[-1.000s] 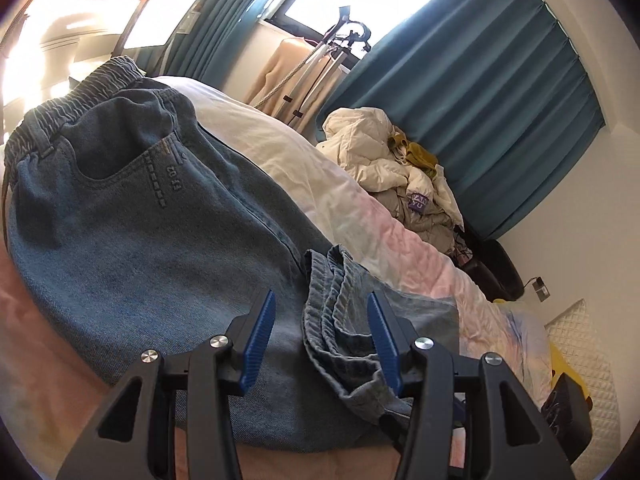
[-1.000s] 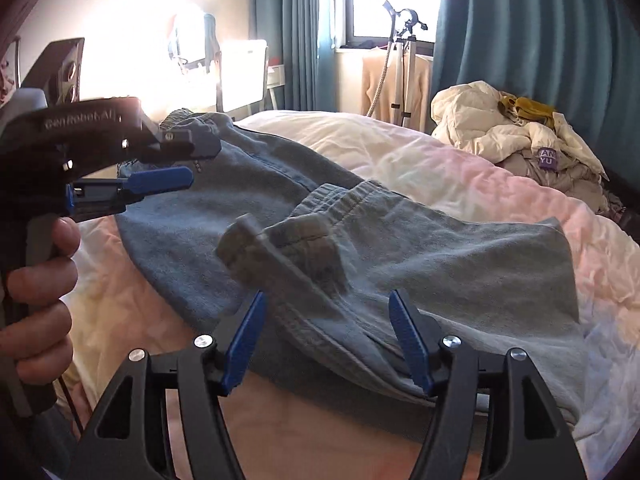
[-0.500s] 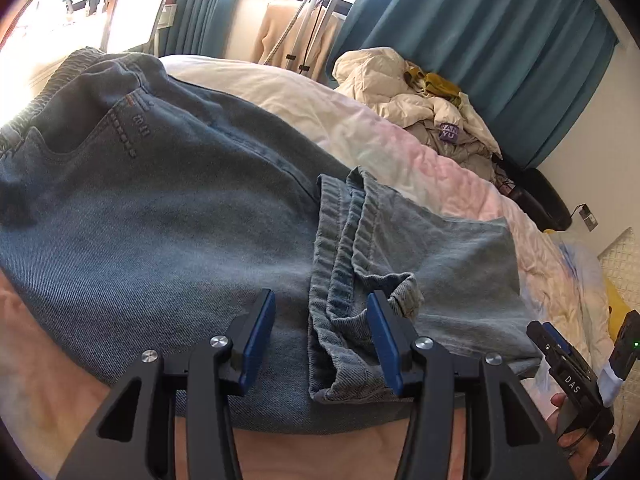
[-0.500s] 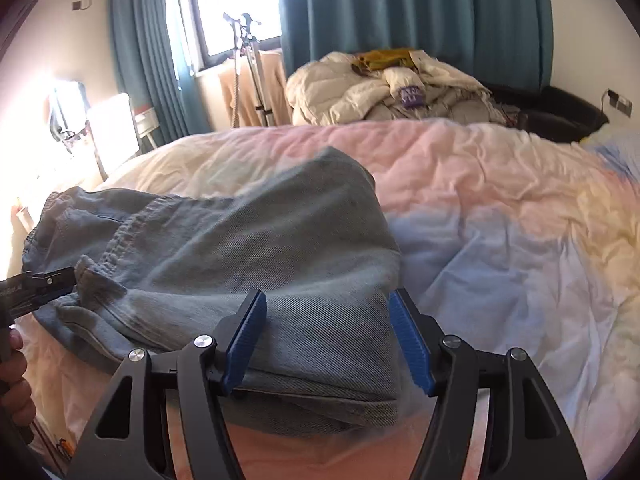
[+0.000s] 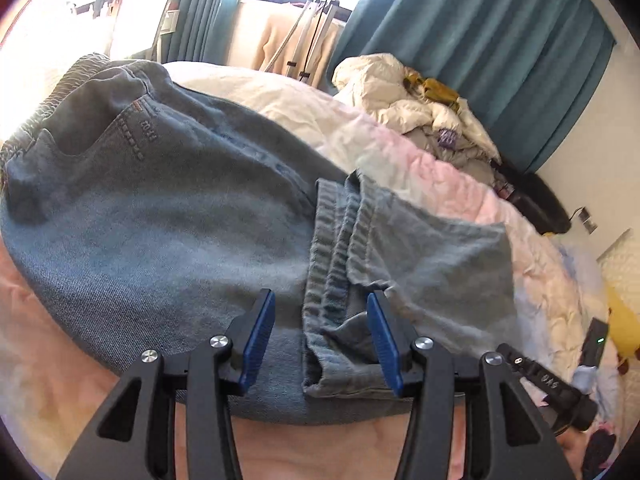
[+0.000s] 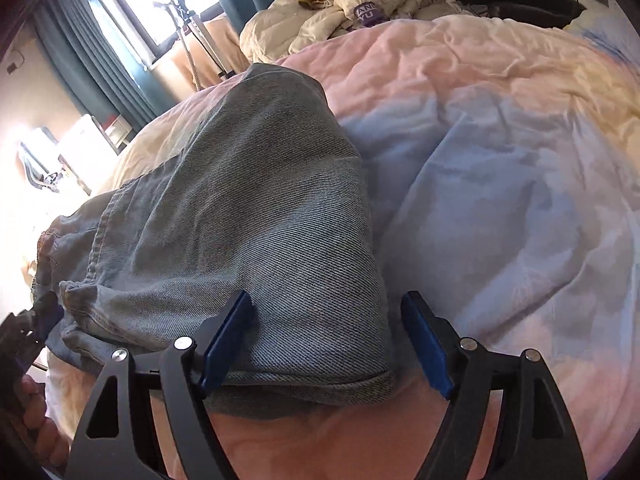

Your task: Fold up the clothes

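Blue jeans (image 5: 168, 216) lie on the bed, folded so the leg hems (image 5: 332, 264) rest on top of the seat part, waistband at the far left. My left gripper (image 5: 320, 336) is open, its blue pads either side of the hem stack near the front edge. In the right wrist view the folded end of the jeans (image 6: 272, 216) lies under my right gripper (image 6: 328, 340), which is open with the fold's corner between its pads. The right gripper's body shows in the left wrist view (image 5: 552, 384).
A pink and pale blue duvet (image 6: 500, 168) covers the bed. A pile of cream clothes (image 5: 420, 108) sits at the far side before teal curtains (image 5: 480, 40). A metal stand (image 5: 316, 24) and a white chair (image 5: 140, 20) are by the window.
My right gripper swung right from the hem bundle to the folded end of the jeans and moved close over its corner. My left gripper stayed over the hems, shifting slightly.
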Motion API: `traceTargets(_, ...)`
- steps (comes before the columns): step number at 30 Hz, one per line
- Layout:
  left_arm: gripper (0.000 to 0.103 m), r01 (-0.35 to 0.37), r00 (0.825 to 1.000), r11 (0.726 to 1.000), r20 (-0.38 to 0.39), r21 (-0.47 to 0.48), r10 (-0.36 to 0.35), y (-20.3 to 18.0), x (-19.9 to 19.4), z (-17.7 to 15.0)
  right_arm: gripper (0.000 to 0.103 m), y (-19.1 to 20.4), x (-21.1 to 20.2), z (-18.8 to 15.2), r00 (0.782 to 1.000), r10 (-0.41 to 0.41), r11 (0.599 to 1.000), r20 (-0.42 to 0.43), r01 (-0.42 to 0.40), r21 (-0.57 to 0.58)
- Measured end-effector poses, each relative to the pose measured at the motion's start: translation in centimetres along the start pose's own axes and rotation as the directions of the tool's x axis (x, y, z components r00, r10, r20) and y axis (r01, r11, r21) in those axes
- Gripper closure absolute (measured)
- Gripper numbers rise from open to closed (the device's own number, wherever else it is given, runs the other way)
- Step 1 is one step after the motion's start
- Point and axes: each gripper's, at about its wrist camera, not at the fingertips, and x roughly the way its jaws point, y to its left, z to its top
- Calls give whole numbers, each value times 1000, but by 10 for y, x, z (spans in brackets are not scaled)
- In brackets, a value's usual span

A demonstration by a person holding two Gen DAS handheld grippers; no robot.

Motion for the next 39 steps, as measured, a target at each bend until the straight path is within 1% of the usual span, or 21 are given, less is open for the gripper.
traceTargets(1, 54, 49, 999, 999, 13, -14, -48, -1, -4, 1, 26, 1, -1, 1, 1000, -6, 1000, 4, 6, -3)
traceTargets(2, 54, 77, 997, 997, 12, -19, -76, -3, -3, 2, 26, 2, -3, 1, 1000, -12, 1000, 9, 12, -6)
traceTargets(4, 54, 121, 993, 992, 4, -25, -121, -9, 3, 3, 26, 3, -4, 3, 1000, -20, 1000, 12, 20, -8)
traceTargets(5, 54, 118, 993, 993, -10, -16, -118, -13, 9, 3, 26, 3, -4, 3, 1000, -21, 1000, 14, 21, -8)
traceTargets(6, 54, 107, 994, 994, -25, -4, -107, -17, 15, 3, 26, 4, -4, 4, 1000, -21, 1000, 17, 21, -7)
traceTargets(9, 54, 39, 998, 997, -60, 70, -35, -27, 36, 2, 26, 2, -4, 6, 1000, -13, 1000, 14, 13, 5)
traceTargets(12, 56, 30, 995, 993, -101, 114, -19, -34, 52, -3, 26, 1, -4, 6, 1000, -3, 1000, 14, 3, 14)
traceTargets(13, 59, -2, 994, 990, -107, 141, 17, -35, 54, -5, 26, 1, -5, 6, 1000, -1, 1000, 14, 1, 14)
traceTargets(14, 69, -37, 993, 984, -102, 173, 55, -38, 55, -8, 26, 1, -5, 6, 1000, 1, 1000, 14, -1, 14)
traceTargets(15, 79, -45, 994, 980, -93, 192, 63, -40, 53, -10, 26, 1, -6, 6, 1000, 2, 1000, 14, -3, 14)
traceTargets(16, 83, -46, 995, 977, -83, 207, 64, -43, 51, -12, 26, -1, -7, 5, 1000, 6, 1000, 17, -6, 15)
traceTargets(19, 84, -59, 998, 966, -14, 253, 65, -55, 33, -14, 26, 0, -11, 3, 999, 18, 1000, 30, -18, 2)
traceTargets(22, 85, -33, 999, 972, 27, 234, 28, -59, 7, -11, 27, 7, -22, 4, 996, 29, 999, 81, -27, -30)
traceTargets(24, 85, -27, 1000, 980, 20, 198, 23, -55, -5, -11, 27, 10, -33, 4, 990, 45, 998, 136, -39, -50)
traceTargets(27, 86, -75, 996, 978, -28, 197, 82, -48, -4, -21, 27, 18, -48, 6, 973, 57, 995, 224, -39, -87)
traceTargets(29, 86, -111, 989, 974, -73, 198, 128, -43, 8, -28, 27, 24, -50, 7, 968, 51, 994, 245, -26, -103)
traceTargets(30, 86, -123, 985, 974, -95, 192, 143, -40, 15, -30, 27, 26, -45, 9, 972, 48, 994, 230, -24, -103)
traceTargets(33, 86, -117, 984, 981, -115, 158, 135, -34, 26, -28, 27, 24, -14, 9, 996, -10, 996, 89, 17, -85)
traceTargets(35, 86, -97, 987, 985, -115, 141, 114, -33, 27, -25, 27, 14, 6, 5, 1000, 10, 1000, 6, -10, -24)
traceTargets(37, 85, -82, 988, 988, -121, 131, 98, -31, 23, -24, 26, 1, 12, 7, 997, 75, 995, -20, -74, 59)
traceTargets(39, 81, -73, 988, 990, -128, 124, 88, -29, 18, -22, 26, -1, 10, 9, 996, 89, 993, -19, -88, 77)
